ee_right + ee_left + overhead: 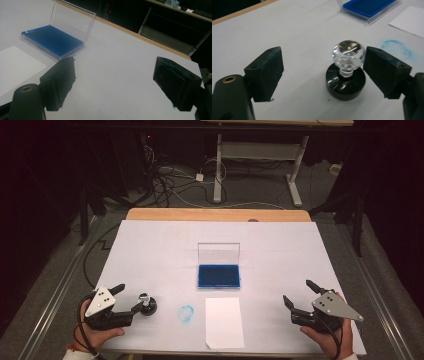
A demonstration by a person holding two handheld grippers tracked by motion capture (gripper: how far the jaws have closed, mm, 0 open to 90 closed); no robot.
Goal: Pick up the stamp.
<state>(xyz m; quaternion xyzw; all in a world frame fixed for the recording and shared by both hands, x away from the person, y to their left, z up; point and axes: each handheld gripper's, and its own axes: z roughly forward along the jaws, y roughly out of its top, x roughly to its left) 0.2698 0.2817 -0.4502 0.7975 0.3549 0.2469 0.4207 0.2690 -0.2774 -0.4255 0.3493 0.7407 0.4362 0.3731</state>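
A stamp with a clear faceted knob on a round black base stands upright on the white table at the front left. My left gripper is open around it; the knob sits between the jaws, close against the right-hand pad and well apart from the other pad. A blue ink pad lies at the table's middle with its clear lid raised. My right gripper stands open at the front right with nothing between its jaws.
A white sheet of paper lies in front of the ink pad, and a faint blue ring mark is on the table to its left. Cables and a desk frame are on the floor beyond the far edge.
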